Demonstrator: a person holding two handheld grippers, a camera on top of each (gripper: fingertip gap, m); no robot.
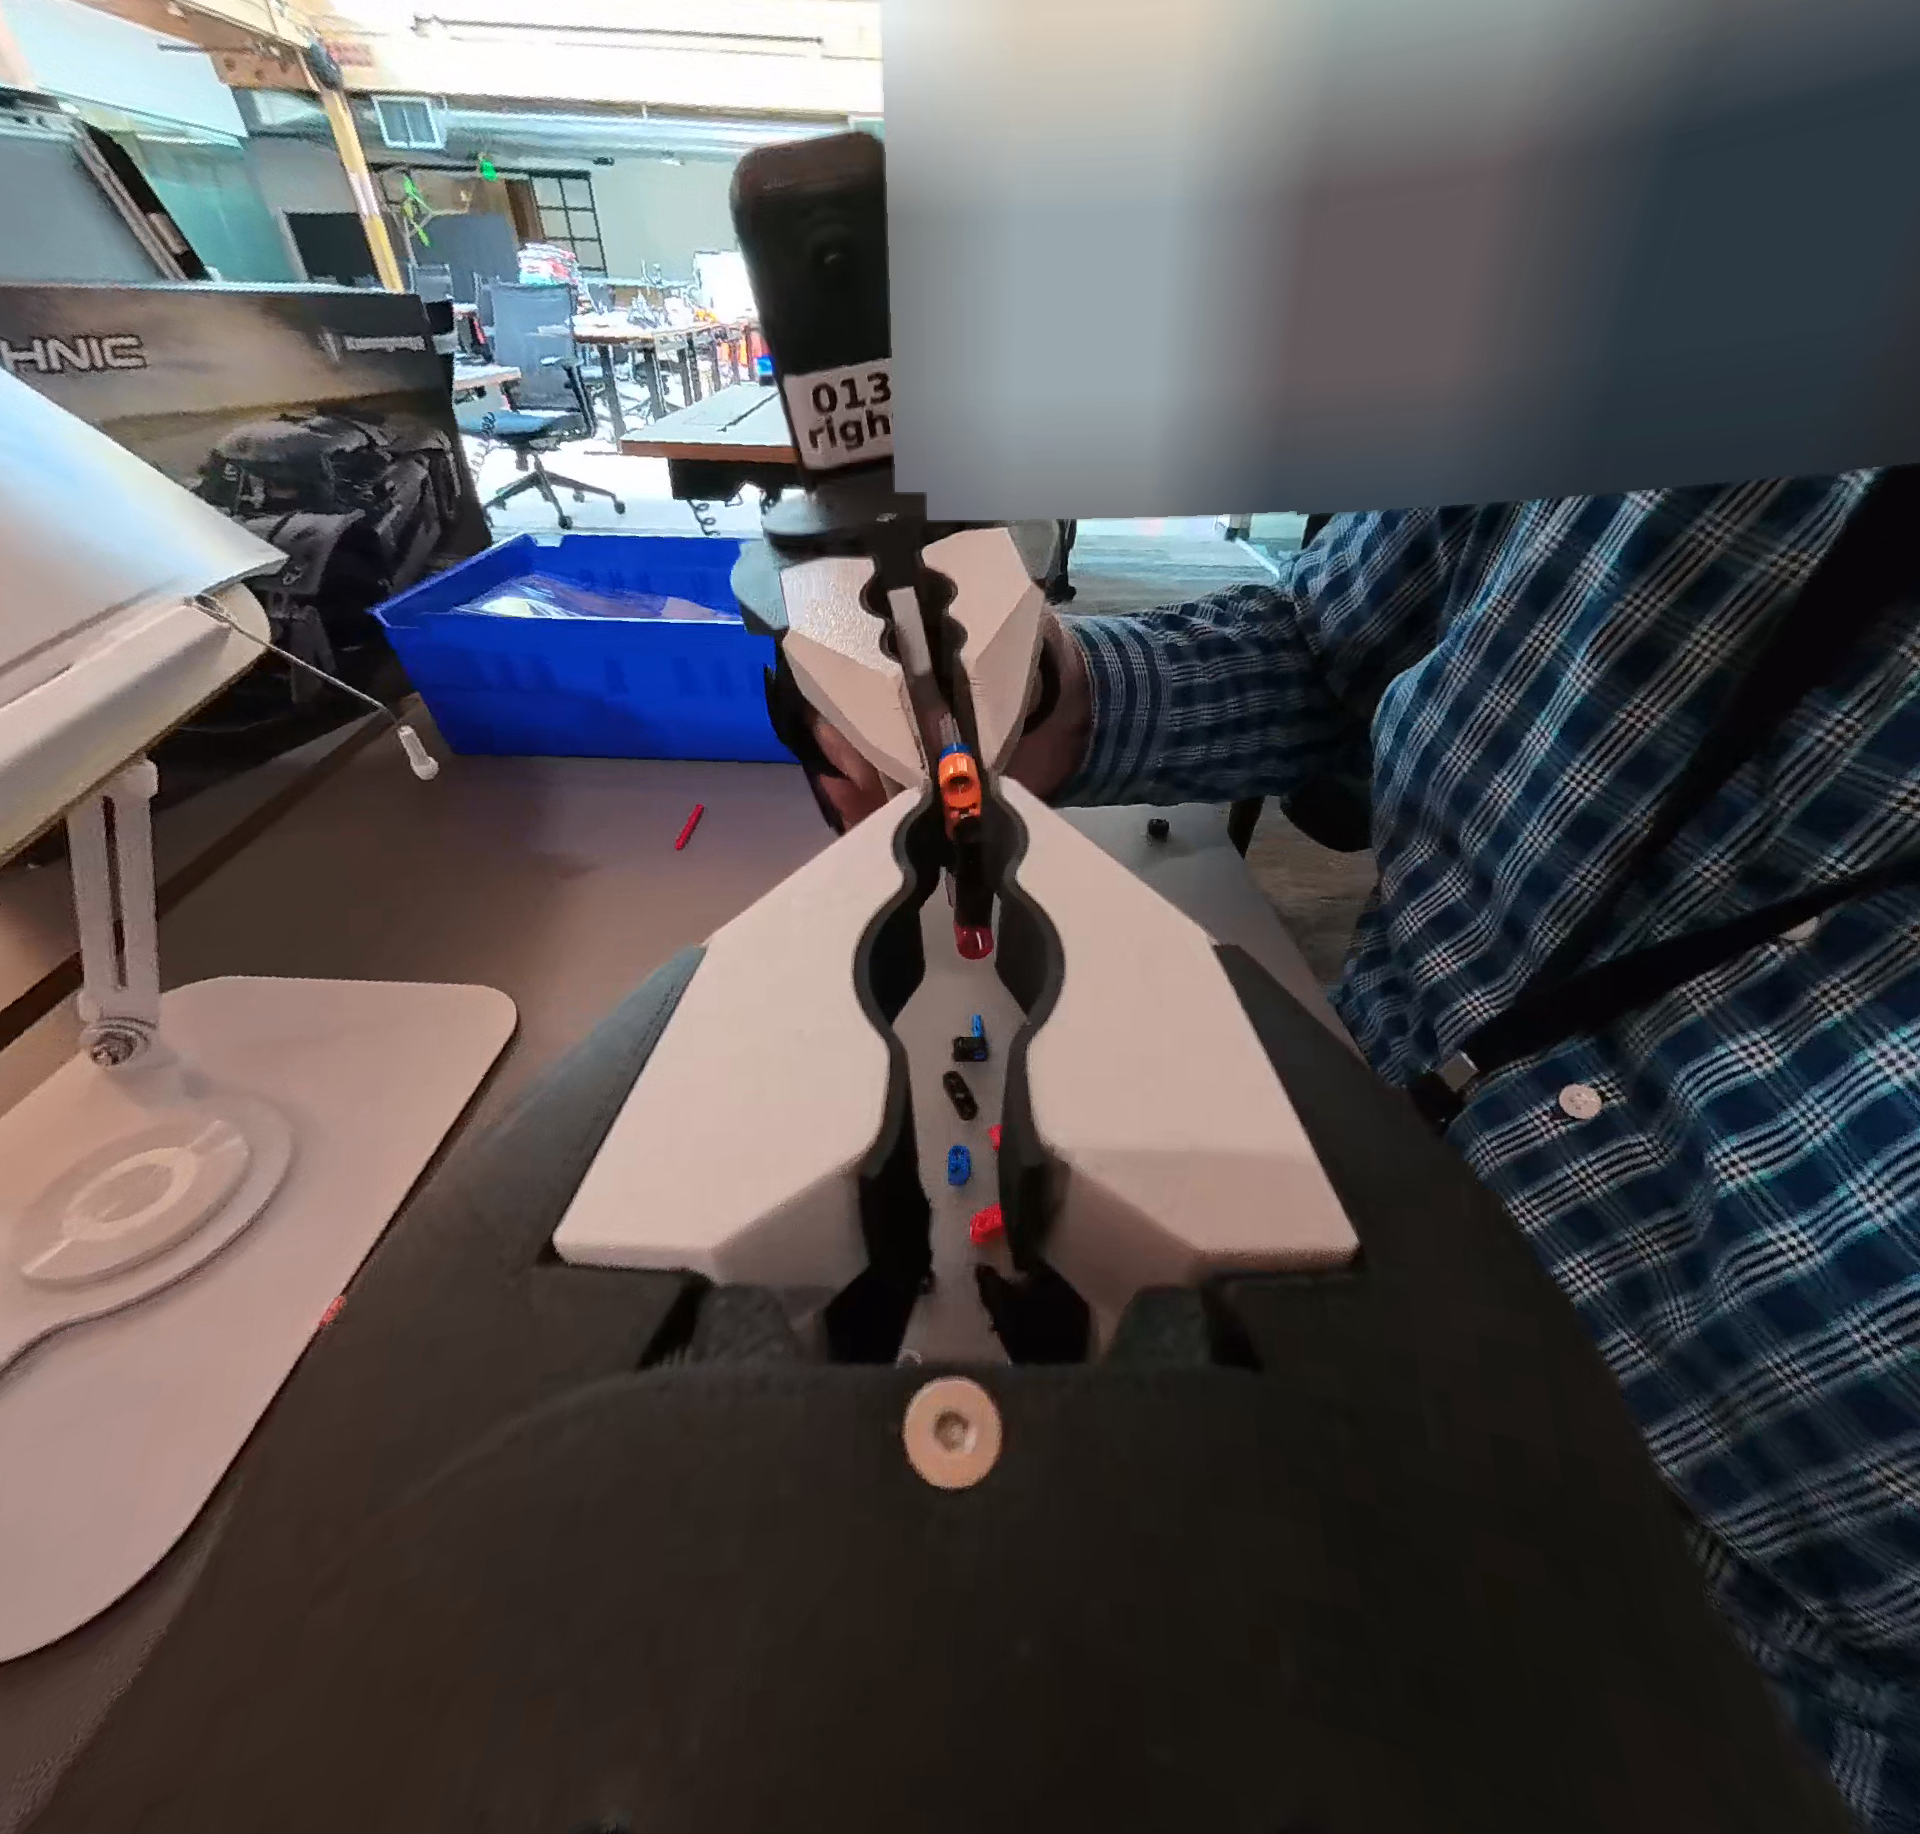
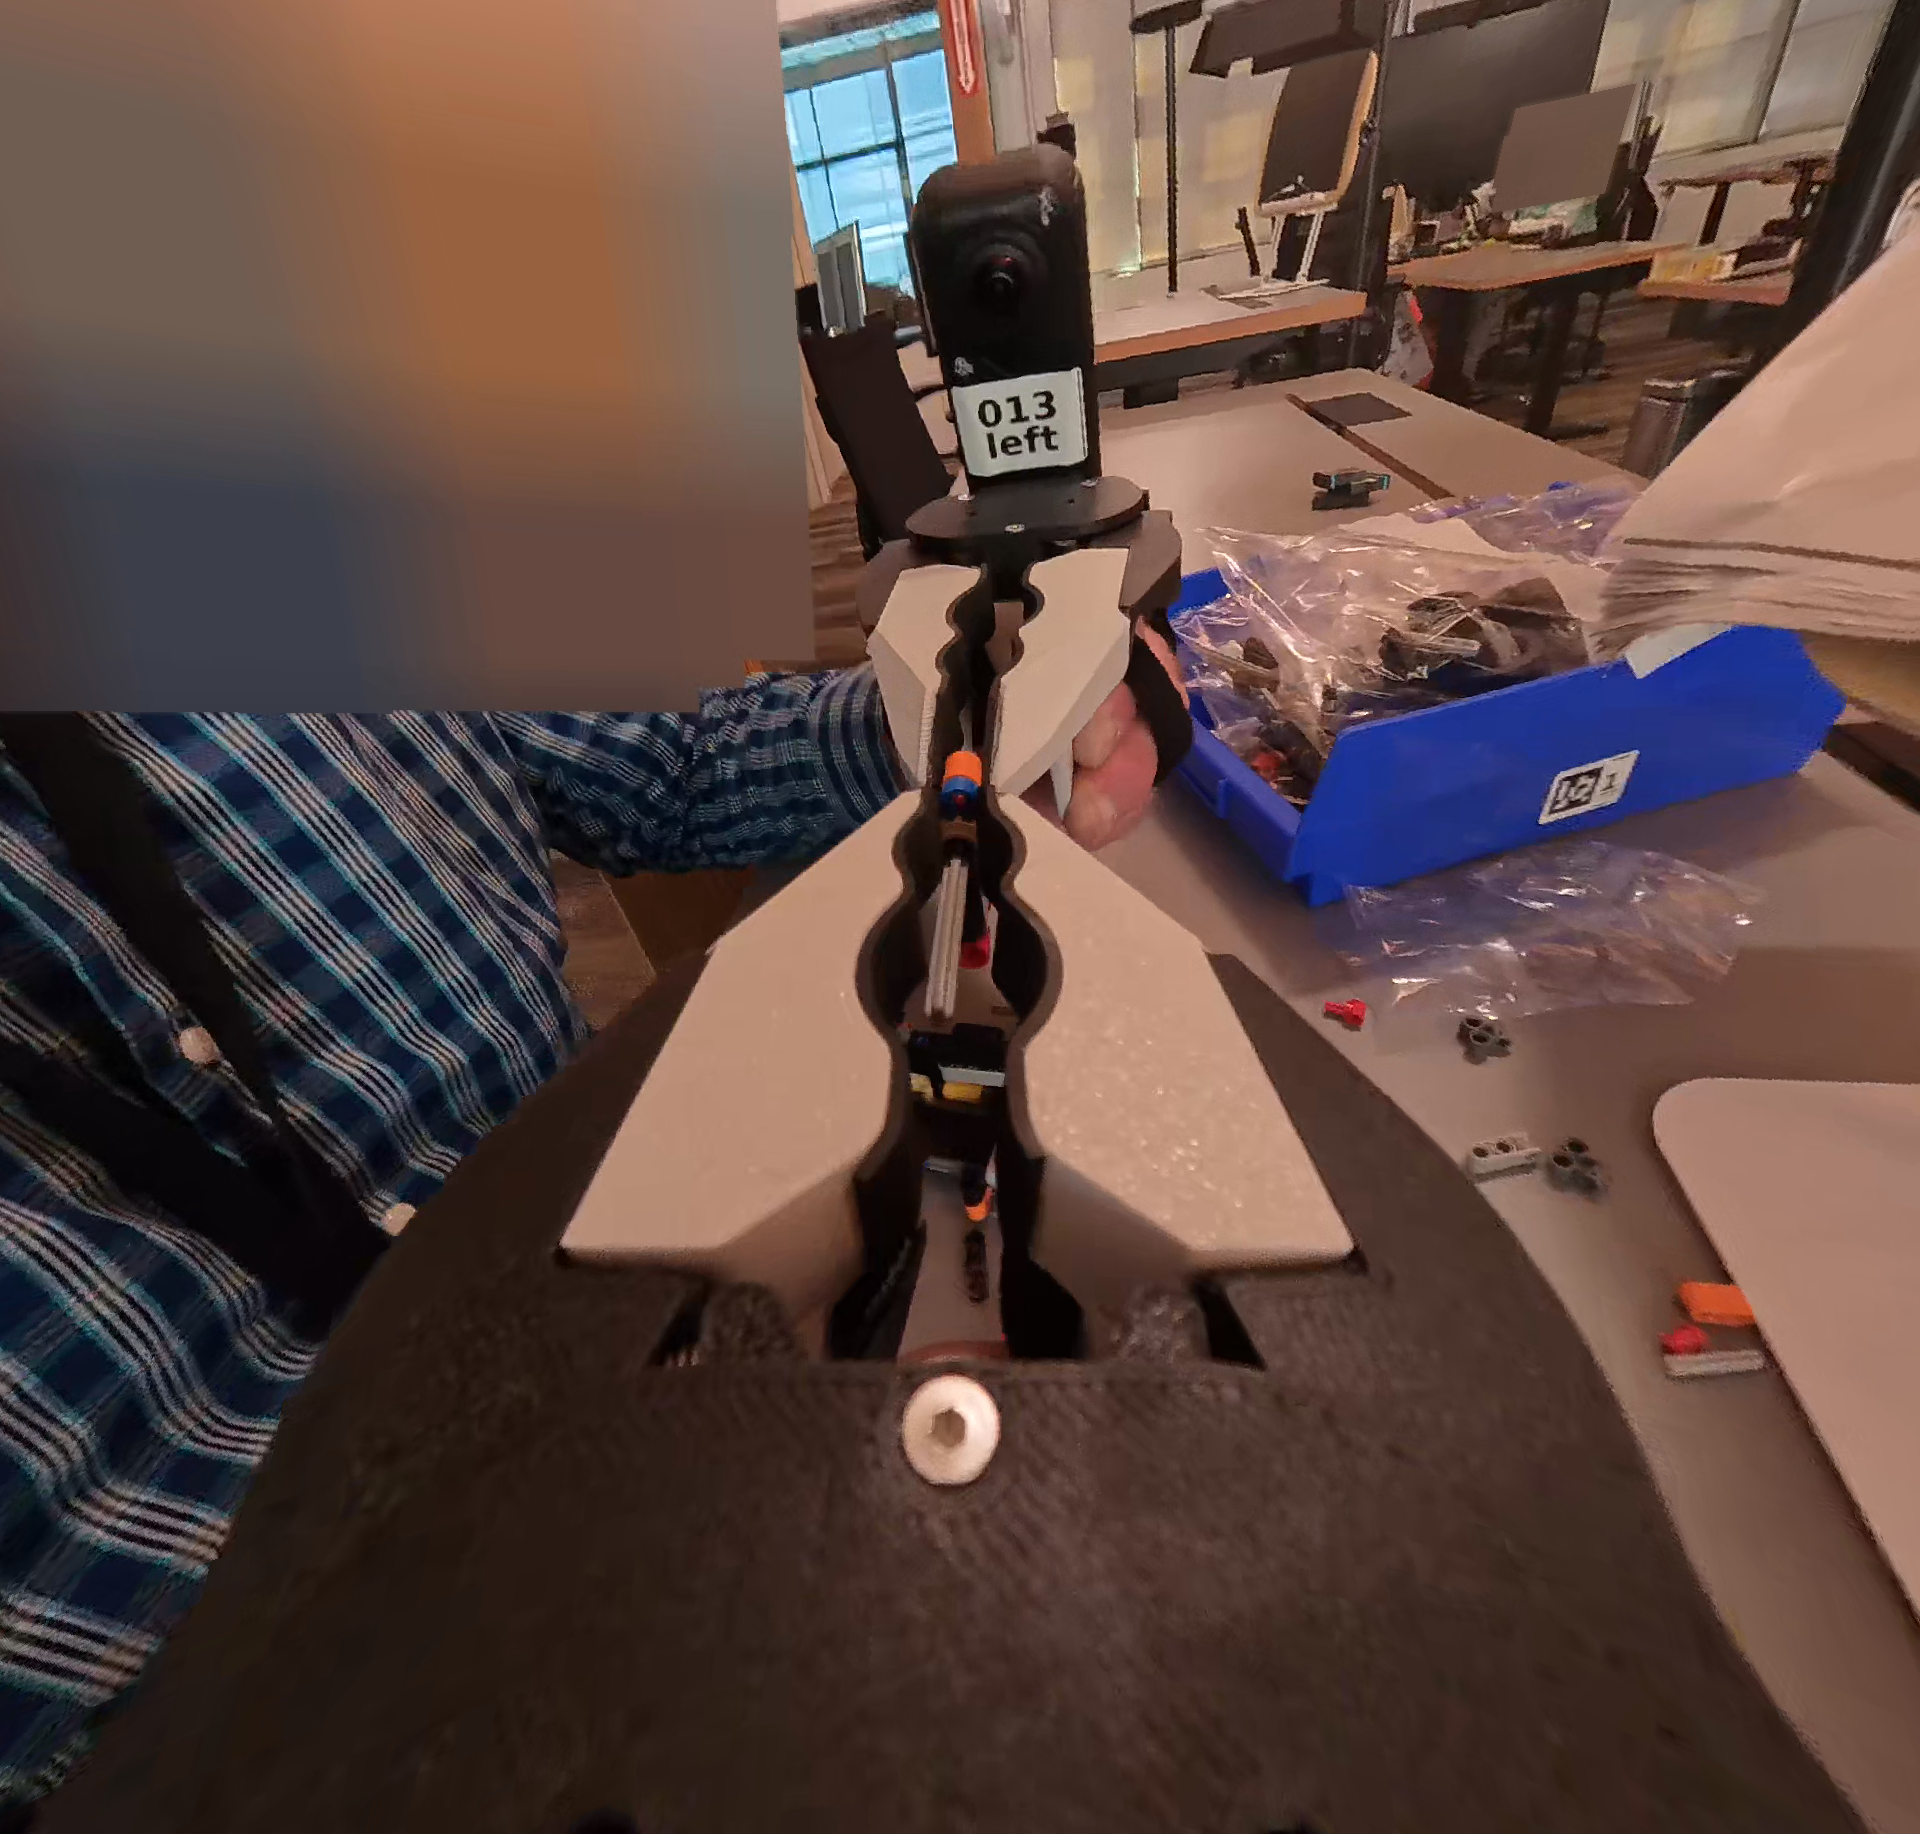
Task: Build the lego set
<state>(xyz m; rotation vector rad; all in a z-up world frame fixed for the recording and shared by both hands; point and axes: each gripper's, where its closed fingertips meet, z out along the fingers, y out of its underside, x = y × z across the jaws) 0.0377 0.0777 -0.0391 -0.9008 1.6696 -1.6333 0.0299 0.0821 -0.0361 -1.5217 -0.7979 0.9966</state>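
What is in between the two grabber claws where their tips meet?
A small lego assembly, orange piece with blue, spans the gap between the left gripper and right gripper. Both wrist views show it, tips nearly touching.

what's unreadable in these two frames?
- Left wrist view: how the left gripper holds the orange piece; the fingers hide the contact.
- Right wrist view: the lego assembly, mostly covered by the right gripper.
- Right wrist view: blue bin contents, obscured by crinkled plastic bags.

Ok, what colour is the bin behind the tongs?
Blue; the right wrist view shows it best, holding plastic bags of parts.
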